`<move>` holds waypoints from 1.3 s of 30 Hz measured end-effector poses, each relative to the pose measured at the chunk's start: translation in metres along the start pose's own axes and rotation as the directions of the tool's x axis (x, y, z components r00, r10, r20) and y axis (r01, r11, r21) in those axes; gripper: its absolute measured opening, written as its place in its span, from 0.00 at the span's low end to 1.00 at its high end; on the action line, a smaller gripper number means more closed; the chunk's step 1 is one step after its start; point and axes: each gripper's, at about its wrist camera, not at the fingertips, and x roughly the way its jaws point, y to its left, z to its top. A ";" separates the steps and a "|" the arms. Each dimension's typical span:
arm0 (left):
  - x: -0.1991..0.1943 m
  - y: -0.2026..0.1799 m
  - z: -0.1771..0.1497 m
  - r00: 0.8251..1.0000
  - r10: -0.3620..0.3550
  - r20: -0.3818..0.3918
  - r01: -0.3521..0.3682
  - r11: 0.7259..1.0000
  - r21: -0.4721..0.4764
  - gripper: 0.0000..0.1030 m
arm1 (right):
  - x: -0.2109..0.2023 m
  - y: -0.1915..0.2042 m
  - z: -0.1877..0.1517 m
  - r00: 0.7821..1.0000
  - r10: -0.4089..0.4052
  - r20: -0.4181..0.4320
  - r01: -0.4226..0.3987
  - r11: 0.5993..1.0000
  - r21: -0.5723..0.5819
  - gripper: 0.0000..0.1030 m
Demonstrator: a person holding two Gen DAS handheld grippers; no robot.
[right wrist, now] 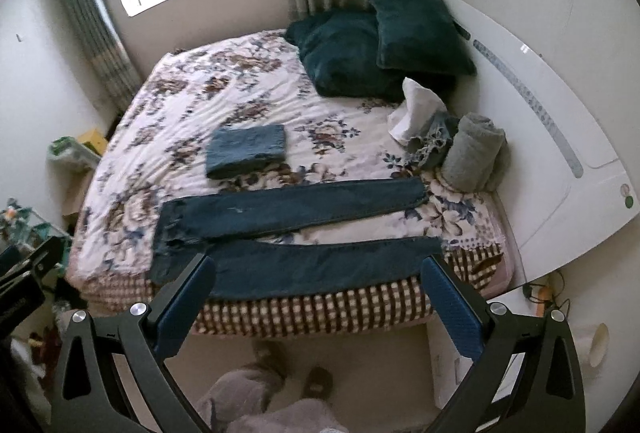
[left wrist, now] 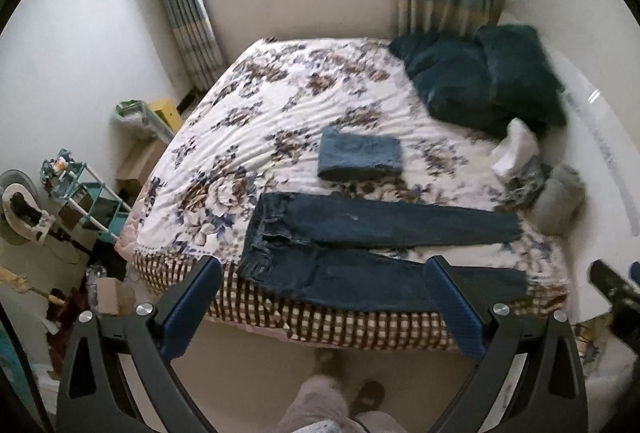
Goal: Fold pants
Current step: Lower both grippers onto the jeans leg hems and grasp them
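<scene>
Dark blue jeans point(left wrist: 360, 233) lie flat along the near edge of the flowered bed point(left wrist: 260, 105), waist to the left, both legs stretched to the right and slightly apart; they also show in the right wrist view point(right wrist: 296, 233). My left gripper point(left wrist: 324, 285) is open and empty, held above the floor in front of the bed edge. My right gripper point(right wrist: 320, 285) is open and empty too, at the same height before the bed. A folded lighter blue pair point(left wrist: 360, 159) lies mid-bed, also in the right wrist view point(right wrist: 246, 151).
Two dark green pillows point(right wrist: 380, 45) lean at the white headboard point(right wrist: 560, 121). A white cloth point(right wrist: 416, 109), a frayed garment and a rolled grey towel point(right wrist: 474, 153) sit at the bed's right. A teal rack point(left wrist: 88, 201) and boxes crowd the floor at left. The person's feet point(left wrist: 348, 385) stand below.
</scene>
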 end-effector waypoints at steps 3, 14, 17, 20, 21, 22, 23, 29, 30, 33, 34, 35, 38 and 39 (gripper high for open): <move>0.049 -0.004 0.015 0.999 0.009 -0.046 -0.008 1.000 0.019 1.00 | 0.051 0.002 0.023 0.999 -0.033 -0.020 0.033 0.999 -0.003 1.00; 0.221 -0.017 0.082 0.980 -0.034 -0.197 0.056 0.993 0.104 1.00 | 0.260 0.015 0.099 0.982 -0.095 -0.161 0.100 0.995 0.019 1.00; 0.271 -0.019 0.095 0.969 -0.042 -0.242 0.073 0.990 0.121 1.00 | 0.316 0.023 0.117 0.974 -0.108 -0.200 0.113 0.993 0.013 1.00; 0.326 -0.024 0.106 0.959 -0.034 -0.281 0.077 0.987 0.143 1.00 | 0.364 0.030 0.128 0.967 -0.121 -0.223 0.124 0.992 -0.003 1.00; 0.341 -0.026 0.108 0.956 -0.030 -0.290 0.076 0.986 0.149 1.00 | 0.386 0.033 0.133 0.964 -0.132 -0.232 0.133 0.991 -0.015 1.00; 0.357 -0.029 0.109 0.953 -0.027 -0.302 0.077 0.985 0.156 1.00 | 0.402 0.036 0.136 0.960 -0.137 -0.244 0.136 0.990 -0.023 1.00; 0.377 -0.033 0.110 0.948 -0.026 -0.318 0.080 0.984 0.158 1.00 | 0.419 0.038 0.139 0.958 -0.137 -0.253 0.134 0.991 -0.030 1.00; 0.479 -0.063 0.097 0.933 -0.010 -0.359 0.097 0.969 0.226 1.00 | 0.535 0.046 0.138 0.933 -0.157 -0.323 0.124 0.985 -0.121 1.00; 0.503 -0.074 0.088 0.926 0.001 -0.378 0.108 0.958 0.267 1.00 | 0.555 0.047 0.136 0.928 -0.161 -0.336 0.118 0.983 -0.144 1.00; 0.558 -0.095 0.069 0.906 0.035 -0.421 0.148 0.907 0.394 1.00 | 0.623 0.050 0.126 0.908 -0.161 -0.388 0.072 0.970 -0.234 1.00; 0.569 -0.100 0.064 0.901 0.035 -0.432 0.166 0.892 0.420 1.00 | 0.641 0.050 0.122 0.900 -0.163 -0.405 0.056 0.963 -0.262 1.00; 0.589 -0.106 0.058 0.895 0.042 -0.445 0.192 0.862 0.469 1.00 | 0.662 0.052 0.117 0.890 -0.157 -0.428 0.027 0.956 -0.294 1.00; 0.621 -0.121 0.047 0.888 0.071 -0.455 0.225 0.796 0.562 1.00 | 0.716 0.057 0.100 0.859 -0.172 -0.482 -0.041 0.916 -0.399 1.00; 0.633 -0.126 0.044 0.882 0.071 -0.467 0.248 0.772 0.585 1.00 | 0.735 0.061 0.094 0.848 -0.181 -0.498 -0.068 0.895 -0.441 1.00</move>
